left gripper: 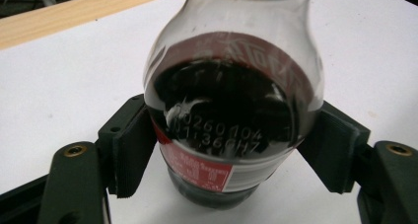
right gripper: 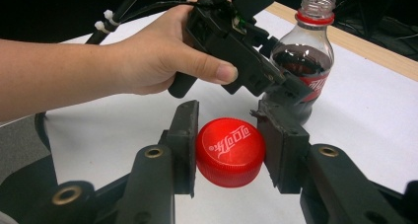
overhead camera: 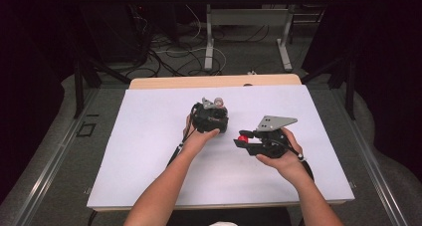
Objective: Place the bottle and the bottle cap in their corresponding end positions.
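One surface, white, with a strip of bare wood along its far edge; it carries everything below.

Two grippers, one in each of your hands. Your left gripper sits mid-surface; your right gripper is just beside it, fingers pointing toward it.

One bottle, clear plastic, upright on the surface, holding dark drink in its lower half, with a red label round the body and printed code digits on the shoulder. Its neck is open, a red ring left below the thread. It stands between your left fingers, which press it from both sides at label height. Opening: moderate, set by the width of the bottle. From your right gripper view the bottle is beyond your right fingers and to the right, partly covered by the left gripper body and your left hand.

One cap, red, white script on top, top face toward the camera. It is clamped between your right fingers, both pads touching its ribbed side. Opening: narrow, the width of the cap. The cap is apart from the bottle, nearer you than its neck.
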`<move>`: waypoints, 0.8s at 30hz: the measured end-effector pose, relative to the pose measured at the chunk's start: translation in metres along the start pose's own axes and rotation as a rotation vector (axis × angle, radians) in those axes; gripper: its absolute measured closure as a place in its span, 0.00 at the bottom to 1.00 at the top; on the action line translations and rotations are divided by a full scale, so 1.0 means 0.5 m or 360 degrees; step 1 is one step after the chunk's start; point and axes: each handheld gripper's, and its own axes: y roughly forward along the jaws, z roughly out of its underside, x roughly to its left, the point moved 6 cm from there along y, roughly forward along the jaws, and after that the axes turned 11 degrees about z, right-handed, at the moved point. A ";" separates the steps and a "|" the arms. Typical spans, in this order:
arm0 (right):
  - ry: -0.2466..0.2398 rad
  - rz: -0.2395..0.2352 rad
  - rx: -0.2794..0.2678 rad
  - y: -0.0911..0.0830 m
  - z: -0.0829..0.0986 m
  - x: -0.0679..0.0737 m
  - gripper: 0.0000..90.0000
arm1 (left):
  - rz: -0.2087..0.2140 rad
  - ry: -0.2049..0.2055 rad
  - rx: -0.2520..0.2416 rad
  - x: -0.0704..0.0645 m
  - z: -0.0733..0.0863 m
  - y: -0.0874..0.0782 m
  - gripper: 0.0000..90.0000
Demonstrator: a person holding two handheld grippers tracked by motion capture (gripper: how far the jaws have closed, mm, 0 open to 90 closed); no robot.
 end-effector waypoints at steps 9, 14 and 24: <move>0.0005 -0.0001 0.0003 0.007 0.003 0.002 0.68 | 0.0038 -0.0056 -0.0013 -0.003 0.002 -0.016 0.17; 0.0006 0.0000 0.0017 0.013 0.006 0.003 0.68 | 0.0080 -0.0089 -0.0034 -0.009 0.003 -0.040 0.07; -0.0004 -0.0002 0.0044 0.034 0.016 0.009 0.68 | 0.0166 -0.0103 -0.0089 -0.026 0.015 -0.111 0.00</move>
